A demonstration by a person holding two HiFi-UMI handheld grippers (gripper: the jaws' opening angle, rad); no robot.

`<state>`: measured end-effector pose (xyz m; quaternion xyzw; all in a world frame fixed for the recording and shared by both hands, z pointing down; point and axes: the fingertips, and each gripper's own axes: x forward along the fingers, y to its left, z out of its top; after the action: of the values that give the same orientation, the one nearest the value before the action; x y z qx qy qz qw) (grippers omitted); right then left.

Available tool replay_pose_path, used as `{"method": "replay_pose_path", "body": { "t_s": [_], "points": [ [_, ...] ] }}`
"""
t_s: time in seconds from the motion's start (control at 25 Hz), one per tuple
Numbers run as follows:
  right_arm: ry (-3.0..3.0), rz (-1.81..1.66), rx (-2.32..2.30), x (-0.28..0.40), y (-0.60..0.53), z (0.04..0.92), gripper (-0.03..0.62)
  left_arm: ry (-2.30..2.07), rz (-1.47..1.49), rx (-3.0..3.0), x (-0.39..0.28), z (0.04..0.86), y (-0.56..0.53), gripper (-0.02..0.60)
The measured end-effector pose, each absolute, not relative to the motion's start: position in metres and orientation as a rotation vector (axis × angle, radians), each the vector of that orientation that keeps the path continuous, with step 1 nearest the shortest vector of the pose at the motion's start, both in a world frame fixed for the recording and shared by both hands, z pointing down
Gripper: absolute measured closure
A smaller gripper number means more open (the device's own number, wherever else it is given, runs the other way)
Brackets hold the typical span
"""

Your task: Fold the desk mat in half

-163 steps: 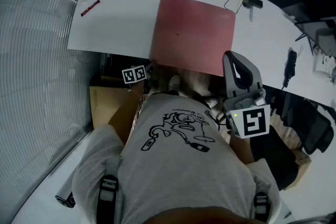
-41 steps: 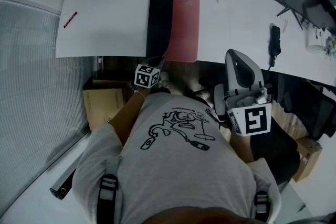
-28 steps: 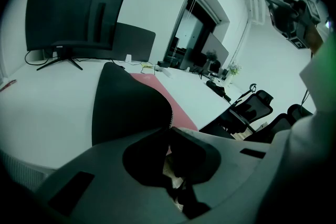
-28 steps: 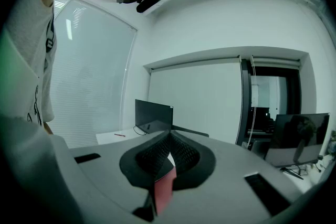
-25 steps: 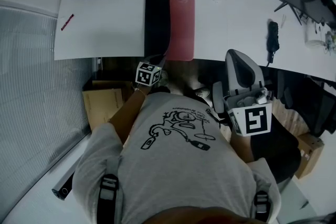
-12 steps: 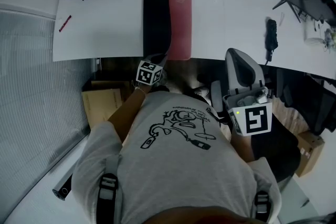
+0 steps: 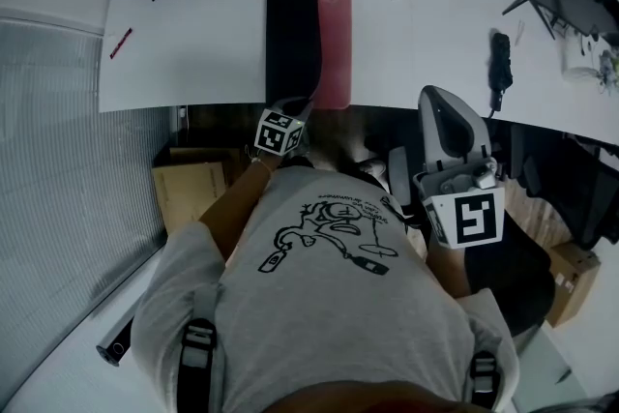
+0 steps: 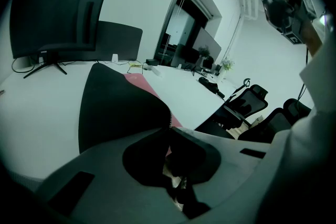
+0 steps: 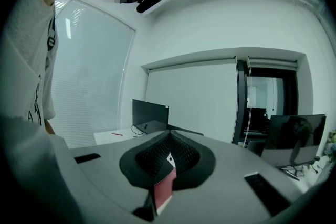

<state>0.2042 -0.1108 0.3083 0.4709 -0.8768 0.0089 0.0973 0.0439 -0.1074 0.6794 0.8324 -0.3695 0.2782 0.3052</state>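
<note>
Fold is looking partly done. On the white bench (image 7: 193, 44), the desk mat (image 7: 290, 34) is showing its black underside turned up across its left part, with a strip of the pink top face lying bare to the right of it. In the left gripper view the black flap is arching up off the bench rather than lying flat. What is left, by my read: carrying that flap over the pink strip, matching the edges and pressing it down.

The left gripper (image 7: 295, 111) is sitting at the mat's near edge, just over the bench's front edge, angled downward. Its jaws are pinching together on the mat's edge (image 8: 169, 124).

The right gripper (image 7: 435, 106) is hanging well apart from the mat, off the bench to the right beside the person's body, pointing roughly level. Its jaws (image 9: 169, 136) are meeting at the tips, with nothing of the mat in them. A small red strip is showing behind the tips, possibly part of the gripper itself; hard to tell.
</note>
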Motion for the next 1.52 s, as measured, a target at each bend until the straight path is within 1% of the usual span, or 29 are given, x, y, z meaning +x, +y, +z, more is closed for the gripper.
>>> {"method": "replay_pose_path", "body": {
  "t_s": [1.52],
  "points": [
    [-2.531, 0.048, 1.505, 0.26, -0.105, 0.309, 0.588, -0.819, 0.803, 2.274, 0.118, 0.687, -0.114, 0.55]
  ]
}}
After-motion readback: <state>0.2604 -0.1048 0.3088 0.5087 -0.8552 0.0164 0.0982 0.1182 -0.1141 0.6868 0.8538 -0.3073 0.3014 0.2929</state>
